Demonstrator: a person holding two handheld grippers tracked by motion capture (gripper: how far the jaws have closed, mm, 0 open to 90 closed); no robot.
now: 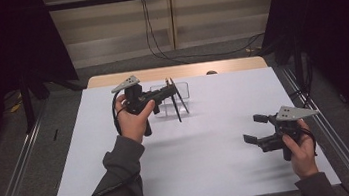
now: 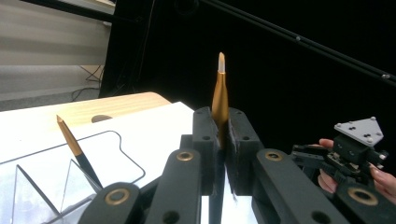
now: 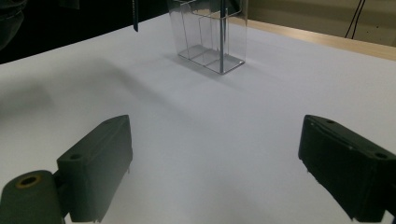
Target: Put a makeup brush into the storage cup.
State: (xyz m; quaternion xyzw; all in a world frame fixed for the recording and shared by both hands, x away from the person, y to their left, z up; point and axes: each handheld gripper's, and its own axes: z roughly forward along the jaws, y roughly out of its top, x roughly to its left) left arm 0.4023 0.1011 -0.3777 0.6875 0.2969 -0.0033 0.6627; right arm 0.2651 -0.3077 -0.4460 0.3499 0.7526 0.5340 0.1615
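Clamped between the jaws of the left gripper (image 1: 166,93) is a pen (image 2: 220,100) with a gold upper part and a black lower shaft; the jaws are closed tight on it, and it hangs point-down just in front of the clear holder (image 1: 181,88), its lower end above the white sheet. In the left gripper view the gold end rises upright from between the two black jaws. A second pen (image 2: 77,149), also gold above and black below, leans tilted inside the clear holder, a transparent box with inner dividers that stands toward the far middle of the sheet. That makes two pens and one holder. Over at the near right, the right gripper (image 1: 258,128) hovers low over the sheet with its jaws spread wide and nothing between them; it is well apart from the holder. There are two grippers, each in a person's hand, with grey sleeves entering from the near edge, and each carries a grey three-cornered plate. A white sheet (image 1: 216,123) covers most of the wooden table (image 1: 110,79), whose bare light wood shows along the far edge. Around the table the room is dark, with black curtains to the left and right, a pale wall panel at the far side with cables hanging down it, and a grey floor with metal rails running along both sides.
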